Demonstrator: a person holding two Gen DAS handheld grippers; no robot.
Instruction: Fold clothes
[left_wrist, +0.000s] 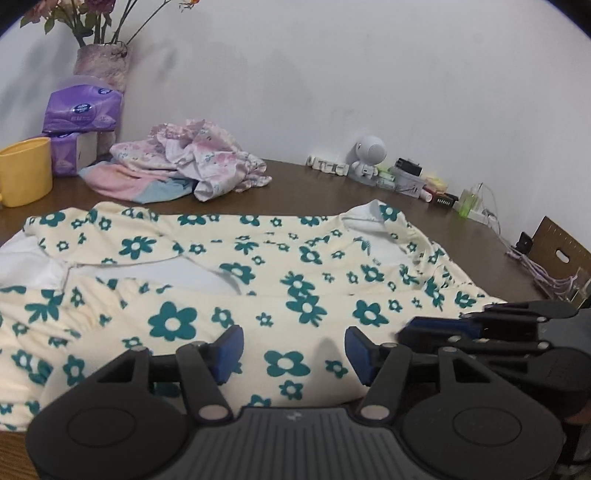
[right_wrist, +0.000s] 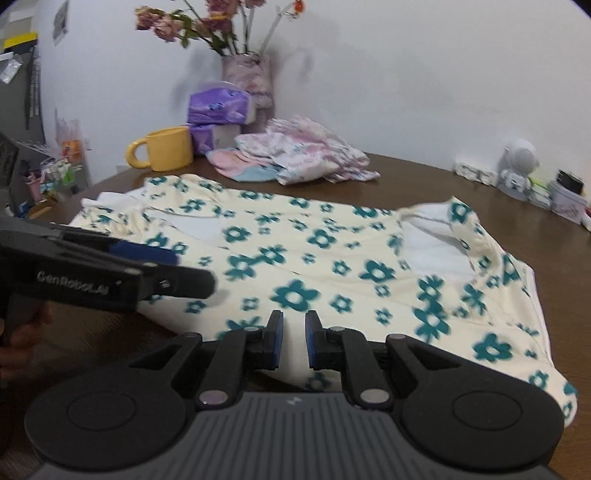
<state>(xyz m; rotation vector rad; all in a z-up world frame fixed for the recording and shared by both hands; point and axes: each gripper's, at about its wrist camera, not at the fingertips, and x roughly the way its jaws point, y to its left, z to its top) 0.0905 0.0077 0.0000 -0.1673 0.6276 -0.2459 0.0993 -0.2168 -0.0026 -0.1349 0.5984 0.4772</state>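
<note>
A cream garment with teal flowers (left_wrist: 258, 280) lies spread flat on the brown table, also in the right wrist view (right_wrist: 332, 258). My left gripper (left_wrist: 293, 350) is open, its blue pads above the garment's near edge; it shows from the side in the right wrist view (right_wrist: 155, 258). My right gripper (right_wrist: 293, 339) has its jaws a narrow gap apart over the garment's near edge, with cloth showing between the pads; whether it pinches the cloth is unclear. It shows from the side in the left wrist view (left_wrist: 454, 326).
A pile of pink floral and pastel clothes (left_wrist: 184, 162) lies at the back. A yellow mug (left_wrist: 24, 171), purple tissue packs (left_wrist: 83, 110) and a vase of flowers (left_wrist: 101, 62) stand back left. A white figurine (left_wrist: 367, 155), small items and cables (left_wrist: 517, 251) line the right edge.
</note>
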